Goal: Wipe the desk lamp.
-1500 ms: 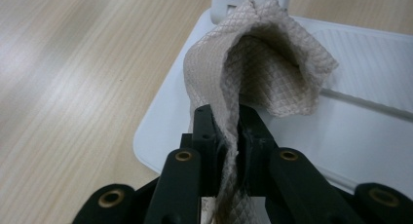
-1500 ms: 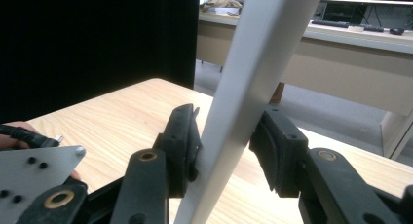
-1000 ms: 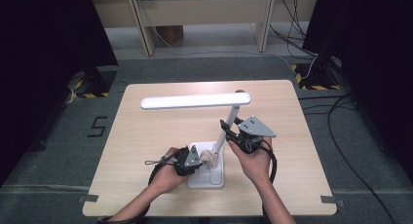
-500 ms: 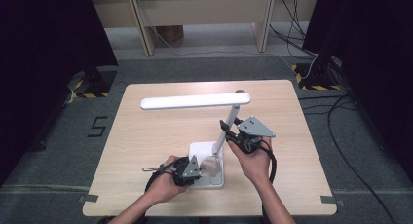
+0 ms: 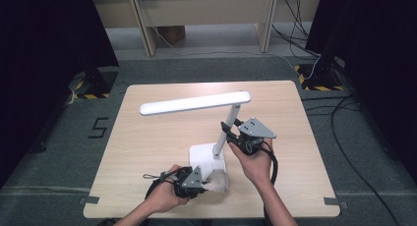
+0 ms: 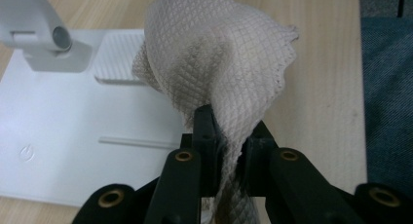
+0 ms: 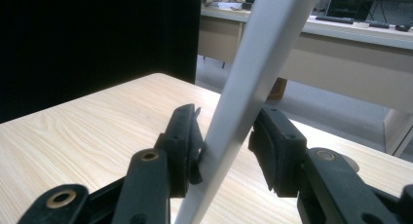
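From above, the left gripper (image 5: pixel 196 179) holds a cloth (image 5: pixel 215 181) at the near edge of the lamp's base (image 5: pixel 205 155), while the right gripper (image 5: pixel 231 132) stands at the lamp's arm (image 5: pixel 227 127) on the table (image 5: pixel 147 152). In the left gripper view the jaws are pinched tight on the cloth (image 6: pixel 219 73), which drapes over the base (image 6: pixel 63 136). In the right gripper view the arm (image 7: pixel 243 92) stands between the jaws, touching the left pad with a gap at the right one.
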Demonstrator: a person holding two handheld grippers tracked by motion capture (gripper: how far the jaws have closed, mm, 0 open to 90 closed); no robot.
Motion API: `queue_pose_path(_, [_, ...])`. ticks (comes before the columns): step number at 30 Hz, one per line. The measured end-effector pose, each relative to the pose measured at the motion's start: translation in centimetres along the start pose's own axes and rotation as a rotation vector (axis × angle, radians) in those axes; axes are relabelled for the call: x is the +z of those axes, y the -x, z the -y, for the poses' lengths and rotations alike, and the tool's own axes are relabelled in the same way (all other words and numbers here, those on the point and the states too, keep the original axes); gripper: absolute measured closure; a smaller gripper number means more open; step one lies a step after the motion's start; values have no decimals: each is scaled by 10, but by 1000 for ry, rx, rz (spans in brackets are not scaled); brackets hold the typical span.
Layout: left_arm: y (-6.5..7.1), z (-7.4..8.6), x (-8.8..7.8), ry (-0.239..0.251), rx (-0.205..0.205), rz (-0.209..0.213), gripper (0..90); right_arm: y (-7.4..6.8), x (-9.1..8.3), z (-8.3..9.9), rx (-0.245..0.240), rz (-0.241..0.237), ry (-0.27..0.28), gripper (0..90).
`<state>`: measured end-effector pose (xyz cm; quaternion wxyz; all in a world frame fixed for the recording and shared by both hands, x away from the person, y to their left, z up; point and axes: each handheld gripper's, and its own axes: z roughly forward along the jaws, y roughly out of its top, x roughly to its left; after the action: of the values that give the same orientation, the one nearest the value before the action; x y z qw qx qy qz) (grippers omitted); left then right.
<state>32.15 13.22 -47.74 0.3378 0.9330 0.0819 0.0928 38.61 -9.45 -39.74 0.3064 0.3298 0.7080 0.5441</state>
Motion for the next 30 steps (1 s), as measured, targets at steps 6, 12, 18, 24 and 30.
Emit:
queue_pose_path(6, [-15, -11, 3, 47, -78, -105, 792, 0, 0, 0, 2, 1, -2, 609])
queue_pose_path(12, [-32, -24, 23, 38, -99, -208, 791, 0, 1, -1, 3, 1, 0, 608])
queue_pose_path(18, [-38, -30, 37, 1, -102, -218, 790, 0, 0, -1, 12, -3, 3, 608])
queue_pose_path(24, [-39, -32, 37, -7, -94, -207, 791, 0, 1, -1, 13, -2, 4, 607])
queue_pose_path(30, [-33, -34, 36, -7, -64, -186, 791, 0, 2, 0, 5, -1, 0, 608])
